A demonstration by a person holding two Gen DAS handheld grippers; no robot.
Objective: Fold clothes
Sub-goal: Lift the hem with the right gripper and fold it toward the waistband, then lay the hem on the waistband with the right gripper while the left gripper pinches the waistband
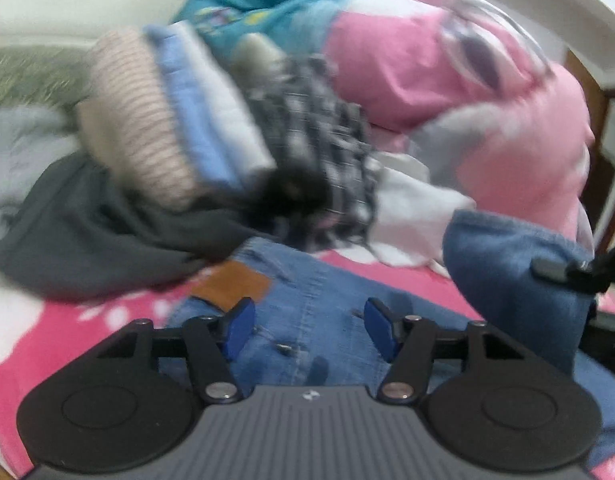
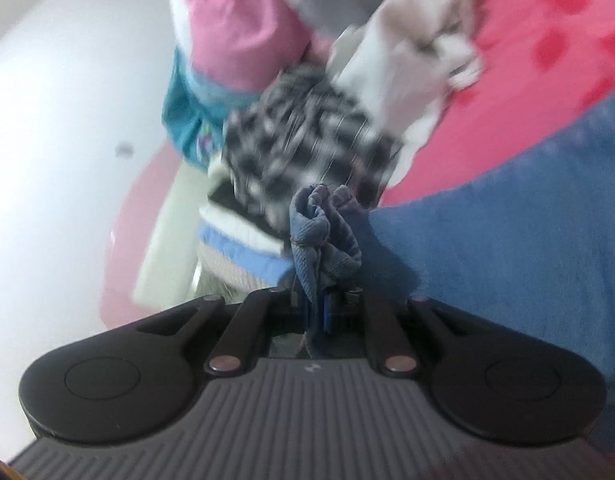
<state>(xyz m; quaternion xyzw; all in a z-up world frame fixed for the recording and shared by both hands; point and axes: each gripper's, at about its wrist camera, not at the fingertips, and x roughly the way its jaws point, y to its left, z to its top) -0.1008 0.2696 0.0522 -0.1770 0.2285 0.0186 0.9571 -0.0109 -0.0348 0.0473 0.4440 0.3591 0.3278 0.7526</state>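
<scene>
Blue jeans [image 1: 307, 280] lie on the pink bedspread [image 1: 67, 328], their brown leather patch [image 1: 231, 284] facing up. My left gripper [image 1: 307, 324] hovers just over the waistband, its blue pads [image 1: 239, 324] apart with no cloth pinched between them. A lifted fold of the jeans [image 1: 515, 272] hangs at the right, where the other gripper's black finger [image 1: 551, 268] shows. In the right wrist view my right gripper [image 2: 327, 304] is shut on a bunched edge of the denim [image 2: 327, 236], and more of the jeans [image 2: 507, 248] spreads to the right.
Behind the jeans a stack holds a striped beige piece [image 1: 139, 128], a light blue one [image 1: 191, 112] and a plaid garment [image 1: 319, 128]. A dark grey garment [image 1: 87, 232] lies at the left, a white one [image 1: 411, 208] and a pink quilt [image 1: 447, 80] at the right.
</scene>
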